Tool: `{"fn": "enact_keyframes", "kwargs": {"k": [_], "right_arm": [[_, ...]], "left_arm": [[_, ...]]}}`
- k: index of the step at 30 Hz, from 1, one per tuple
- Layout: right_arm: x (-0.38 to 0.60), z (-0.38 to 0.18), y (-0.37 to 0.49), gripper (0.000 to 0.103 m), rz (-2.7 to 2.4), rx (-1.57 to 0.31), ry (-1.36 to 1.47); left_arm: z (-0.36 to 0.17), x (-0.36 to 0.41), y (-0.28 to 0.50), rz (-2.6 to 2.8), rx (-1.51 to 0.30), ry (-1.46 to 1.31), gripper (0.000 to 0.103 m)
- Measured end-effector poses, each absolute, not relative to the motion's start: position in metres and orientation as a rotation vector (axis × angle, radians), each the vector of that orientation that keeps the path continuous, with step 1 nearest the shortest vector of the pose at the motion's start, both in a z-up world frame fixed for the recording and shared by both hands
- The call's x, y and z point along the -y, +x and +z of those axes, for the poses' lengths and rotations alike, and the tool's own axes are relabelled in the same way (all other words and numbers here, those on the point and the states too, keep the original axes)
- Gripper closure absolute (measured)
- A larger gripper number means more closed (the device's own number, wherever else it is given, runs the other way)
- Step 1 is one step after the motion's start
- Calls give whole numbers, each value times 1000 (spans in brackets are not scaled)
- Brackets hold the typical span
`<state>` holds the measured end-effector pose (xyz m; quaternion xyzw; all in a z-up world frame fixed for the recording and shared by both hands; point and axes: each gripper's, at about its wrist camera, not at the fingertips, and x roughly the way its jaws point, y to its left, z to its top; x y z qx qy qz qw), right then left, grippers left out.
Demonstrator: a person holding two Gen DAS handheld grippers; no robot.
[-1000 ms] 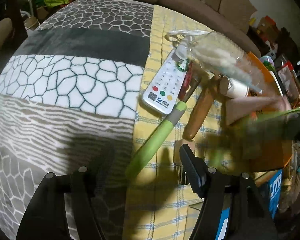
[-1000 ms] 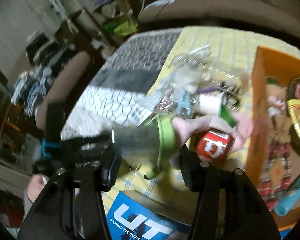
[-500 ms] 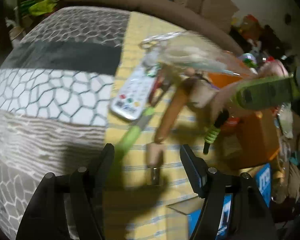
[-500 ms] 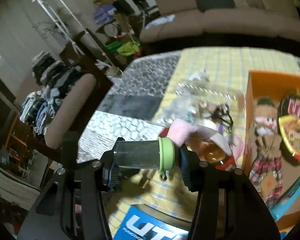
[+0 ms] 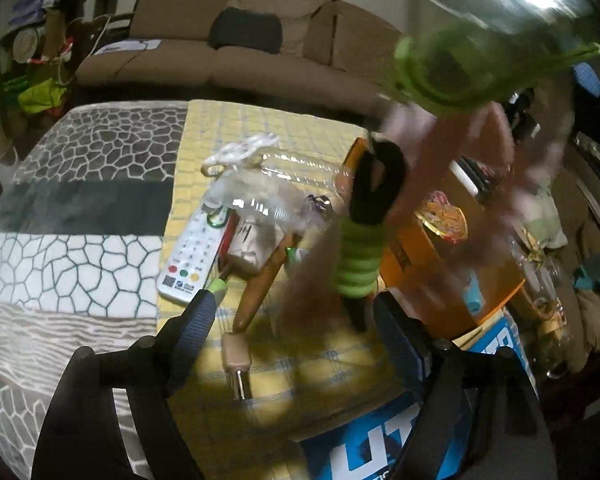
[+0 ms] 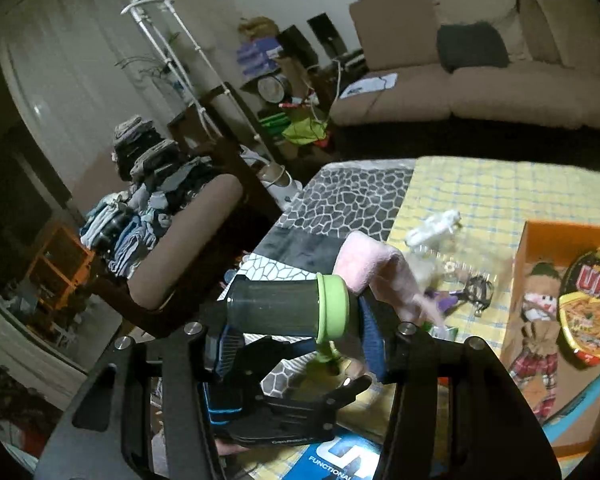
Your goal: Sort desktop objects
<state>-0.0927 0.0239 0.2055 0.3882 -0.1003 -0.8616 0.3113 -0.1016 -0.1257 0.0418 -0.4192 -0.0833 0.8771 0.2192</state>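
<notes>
My right gripper (image 6: 294, 322) is shut on a dark see-through bottle (image 6: 276, 308) with a green lid, held sideways above the table. A pink plush (image 6: 372, 264) hangs against the lid. In the left wrist view the bottle (image 5: 460, 68) shows blurred at the upper right, and its green-and-black strap (image 5: 360, 260) dangles down. My left gripper (image 5: 292, 308) is over the yellow checked cloth (image 5: 260, 128) with its jaws opening and nothing pressed between the pads. Under it lie a white remote (image 5: 192, 256), a wooden-handled tool (image 5: 260, 288) and a green-handled tool (image 5: 220, 286).
An orange box (image 6: 540, 240) at the right holds a doll (image 6: 536, 312) and a noodle bowl (image 6: 592, 308). A clear plastic bag (image 5: 260, 196) lies behind the remote. A blue box (image 5: 380, 452) is at the near edge. A grey patterned blanket (image 5: 80, 240) covers the left.
The right gripper has lifted the bottle well up off the table. The left gripper has risen and tilted up, and its jaws stand wider than before.
</notes>
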Motion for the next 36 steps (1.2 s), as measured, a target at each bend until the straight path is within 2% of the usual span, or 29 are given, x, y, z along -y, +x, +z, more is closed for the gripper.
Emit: {"fn": "enact_keyframes", "kwargs": {"k": [4,11,15,20,24,32,36], "right_arm": [[-16,190,-99,55,-2242,251,1089],[2,116,-128,55,-2186,246,1262],[-3,89,-139,53,-2232,219,1334],[-31,90,-138,50,-2312,201,1339],[-52,90,-136,40,-2412,108,1371],[-66,81,-145,40,-2431,150,1371],[-60,61,-158,46,-2384,188,1433]], "left_arm": [[34,139,-107,2443,272,-1225,20],[11,175,-120,2466,413,-1412,19],[11,187,-122,2486,447,-1415,19],[17,183,-119,2467,446,-1395,19],[20,175,-118,2460,424,-1385,19],[23,165,-117,2452,396,-1371,19],[26,161,-117,2457,388,-1347,19]]}}
